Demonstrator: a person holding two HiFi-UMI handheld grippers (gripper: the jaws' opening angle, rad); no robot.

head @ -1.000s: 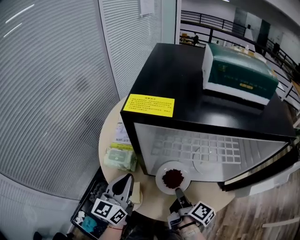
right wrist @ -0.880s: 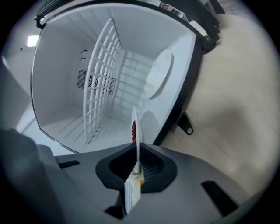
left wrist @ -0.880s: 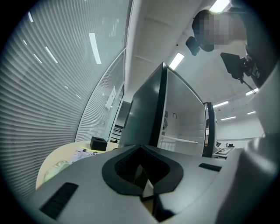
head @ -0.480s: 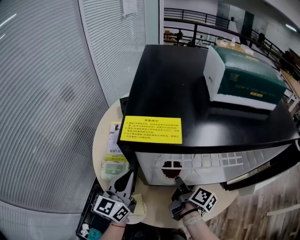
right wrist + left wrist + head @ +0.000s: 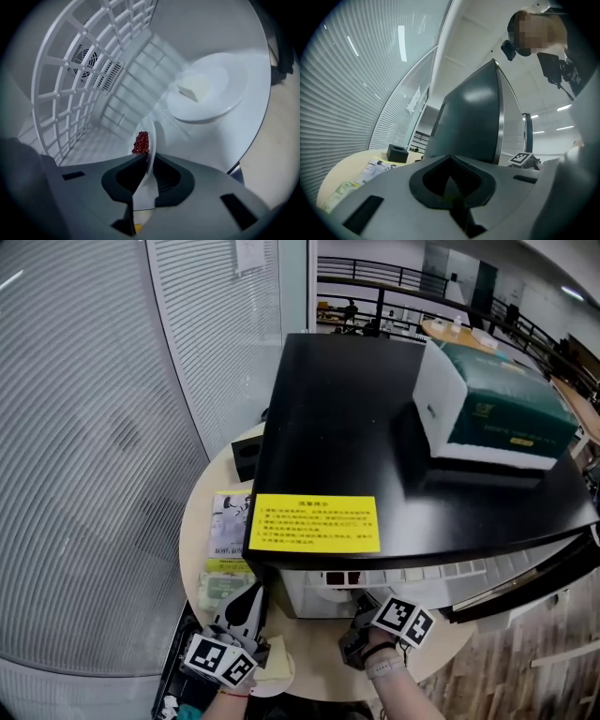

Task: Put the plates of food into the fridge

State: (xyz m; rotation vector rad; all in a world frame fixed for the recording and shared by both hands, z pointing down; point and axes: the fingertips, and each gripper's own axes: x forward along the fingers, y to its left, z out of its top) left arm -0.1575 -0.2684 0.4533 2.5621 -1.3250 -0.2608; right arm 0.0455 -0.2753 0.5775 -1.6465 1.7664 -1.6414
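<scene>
A: On the round table (image 5: 197, 531), the black mini fridge (image 5: 356, 409) is standing open; the plate of red berries (image 5: 151, 136) is now going inside, off the tabletop.
B: Right gripper (image 5: 146, 159) is pinching its rim, jaws just loosening slightly; left gripper (image 5: 451, 180) is hanging closed, empty.

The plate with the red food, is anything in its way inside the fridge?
Nothing visible blocks it. The red-food plate is already inside the fridge. Another plate, holding a white piece, sits off to one side and apart from it.
</scene>
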